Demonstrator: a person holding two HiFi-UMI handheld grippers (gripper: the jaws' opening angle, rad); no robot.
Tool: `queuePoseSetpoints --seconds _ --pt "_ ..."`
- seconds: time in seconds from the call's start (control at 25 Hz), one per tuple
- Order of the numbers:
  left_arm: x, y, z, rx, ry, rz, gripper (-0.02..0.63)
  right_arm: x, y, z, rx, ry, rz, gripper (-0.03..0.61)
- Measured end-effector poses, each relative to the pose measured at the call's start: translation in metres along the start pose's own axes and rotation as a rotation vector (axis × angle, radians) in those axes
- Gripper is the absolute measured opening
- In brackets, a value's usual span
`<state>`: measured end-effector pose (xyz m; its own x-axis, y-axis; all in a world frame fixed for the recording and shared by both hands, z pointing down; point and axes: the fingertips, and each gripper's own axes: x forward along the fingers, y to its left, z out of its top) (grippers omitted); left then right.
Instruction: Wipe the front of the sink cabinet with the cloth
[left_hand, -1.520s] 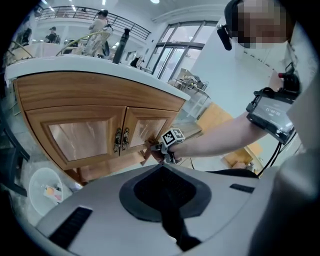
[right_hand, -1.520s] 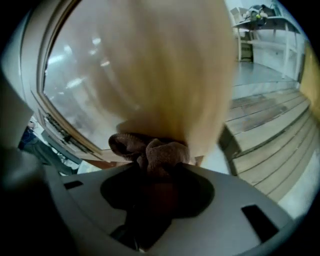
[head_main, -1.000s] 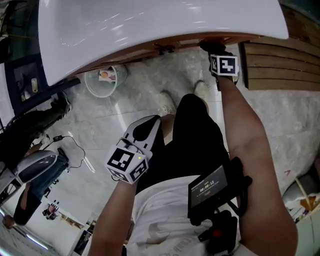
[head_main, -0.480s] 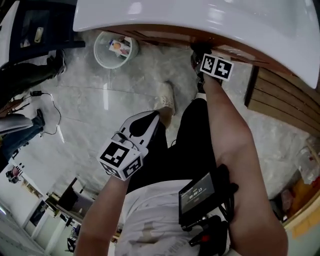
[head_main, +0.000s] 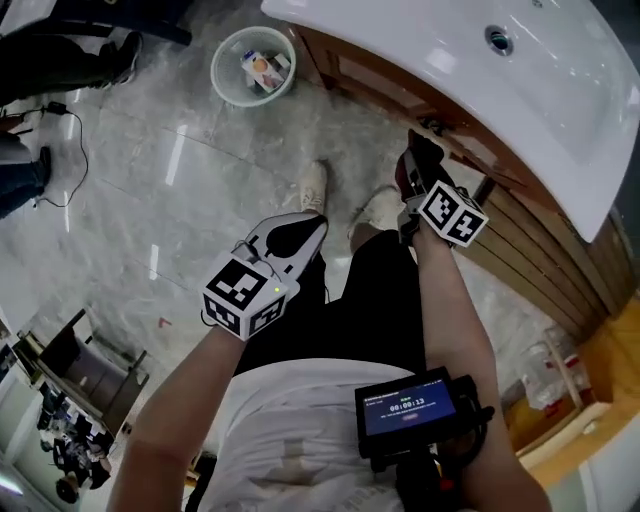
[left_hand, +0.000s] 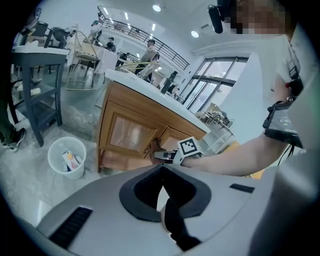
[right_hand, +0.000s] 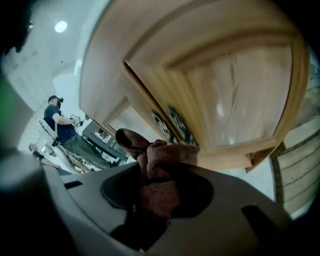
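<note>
A white waste bin (head_main: 216, 72) stands on the marble floor (head_main: 150, 170) at the left. Next to it, the left gripper (head_main: 298, 233) hangs over the person's leg, well apart from the cabinet, its jaws pressed together with nothing between them. Further right, the right gripper (head_main: 413, 185) has its jaws pinching a bunched brown cloth (right_hand: 159, 167) just beside the paired door handles (right_hand: 172, 125) on the wooden sink cabinet (right_hand: 240, 85) front, under the white sink basin (head_main: 540, 100); whether cloth and wood touch I cannot tell.
</note>
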<state>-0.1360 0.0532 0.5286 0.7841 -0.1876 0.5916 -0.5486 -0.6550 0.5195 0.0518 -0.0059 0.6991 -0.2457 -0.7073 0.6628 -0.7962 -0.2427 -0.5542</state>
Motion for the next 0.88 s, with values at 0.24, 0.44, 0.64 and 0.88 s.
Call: queuePoseSetpoints --seconds 0.24,0.44,0.64,0.88 --pt "-0.022 0.003 0.006 -0.032 -0.037 0.014 0.008 -0.061 0.069 0.071 -0.046 -0.192 0.061 0.150" --pt "-0.037 0.008 0.007 -0.038 -0.022 0.030 0.008 -0.079 0.077 0.100 -0.034 -0.234 0.000 0.150" --pt "-0.046 0.005 0.013 0.015 0.014 0.027 0.008 -0.072 0.060 0.105 0.010 -0.209 -0.077 0.150" --pt "-0.061 0.011 0.020 0.059 0.026 0.005 0.008 -0.044 0.085 0.107 0.001 -0.140 -0.056 0.150"
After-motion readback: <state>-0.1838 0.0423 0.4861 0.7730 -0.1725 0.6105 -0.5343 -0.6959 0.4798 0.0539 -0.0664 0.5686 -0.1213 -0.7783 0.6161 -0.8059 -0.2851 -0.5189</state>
